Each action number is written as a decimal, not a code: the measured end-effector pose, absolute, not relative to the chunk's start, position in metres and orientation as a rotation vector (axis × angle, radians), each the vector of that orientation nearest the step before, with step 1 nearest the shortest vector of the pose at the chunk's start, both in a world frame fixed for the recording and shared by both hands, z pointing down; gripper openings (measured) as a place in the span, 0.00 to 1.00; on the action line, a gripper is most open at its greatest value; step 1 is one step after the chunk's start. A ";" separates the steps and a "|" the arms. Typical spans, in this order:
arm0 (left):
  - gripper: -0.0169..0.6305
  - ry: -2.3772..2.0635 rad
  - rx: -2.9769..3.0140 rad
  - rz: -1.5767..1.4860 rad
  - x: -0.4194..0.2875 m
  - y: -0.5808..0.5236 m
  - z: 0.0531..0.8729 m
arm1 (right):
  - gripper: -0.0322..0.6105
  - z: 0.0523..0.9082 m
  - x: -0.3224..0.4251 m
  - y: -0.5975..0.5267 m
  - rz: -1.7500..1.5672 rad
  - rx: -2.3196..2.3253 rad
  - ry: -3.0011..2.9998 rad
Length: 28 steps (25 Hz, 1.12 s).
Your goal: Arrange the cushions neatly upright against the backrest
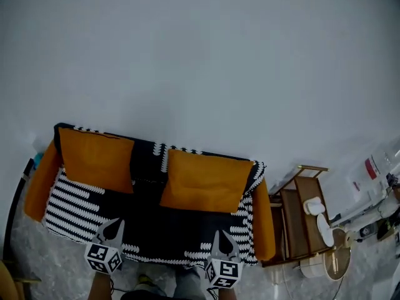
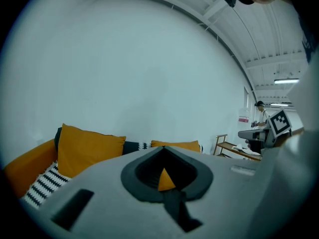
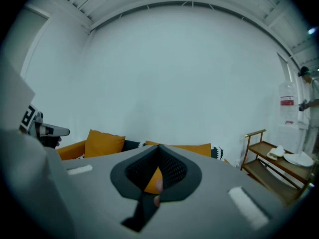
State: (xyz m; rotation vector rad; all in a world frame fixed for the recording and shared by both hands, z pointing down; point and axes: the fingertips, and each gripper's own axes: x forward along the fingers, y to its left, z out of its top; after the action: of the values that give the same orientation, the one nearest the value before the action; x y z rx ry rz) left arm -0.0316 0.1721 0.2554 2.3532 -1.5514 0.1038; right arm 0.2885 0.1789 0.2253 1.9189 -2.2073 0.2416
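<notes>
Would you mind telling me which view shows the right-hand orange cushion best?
The head view: the right-hand orange cushion shows whole there, leaning against the sofa backrest. The left gripper view and the right gripper view each catch only its top strip.

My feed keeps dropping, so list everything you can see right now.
sofa: one, black-and-white patterned with orange arms, against the wall
left cushion, right cushion: two, orange, upright along the sofa's back
shelf unit: one, brown wood, right of the sofa, white items on it
wall: white, behind the sofa
floor: grey, in front
bystander: one, far right beyond the shelf unit
left gripper: shut, empty, over the sofa's front edge
right gripper: shut, empty, over the sofa's front edge
</notes>
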 end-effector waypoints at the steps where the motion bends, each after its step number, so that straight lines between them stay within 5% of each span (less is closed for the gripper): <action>1: 0.03 -1.548 2.361 0.097 -0.031 0.173 0.250 | 0.07 0.218 0.288 0.181 0.233 1.918 -2.214; 28: 0.03 -1.545 2.512 0.102 0.017 0.147 0.161 | 0.07 0.143 0.318 0.179 0.122 1.862 -2.306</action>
State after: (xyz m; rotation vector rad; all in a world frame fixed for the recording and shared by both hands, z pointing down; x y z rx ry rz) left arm 0.0167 0.1468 0.1609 2.5120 -1.5446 0.1022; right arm 0.3185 0.1794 0.1429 1.8620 -2.3063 0.1219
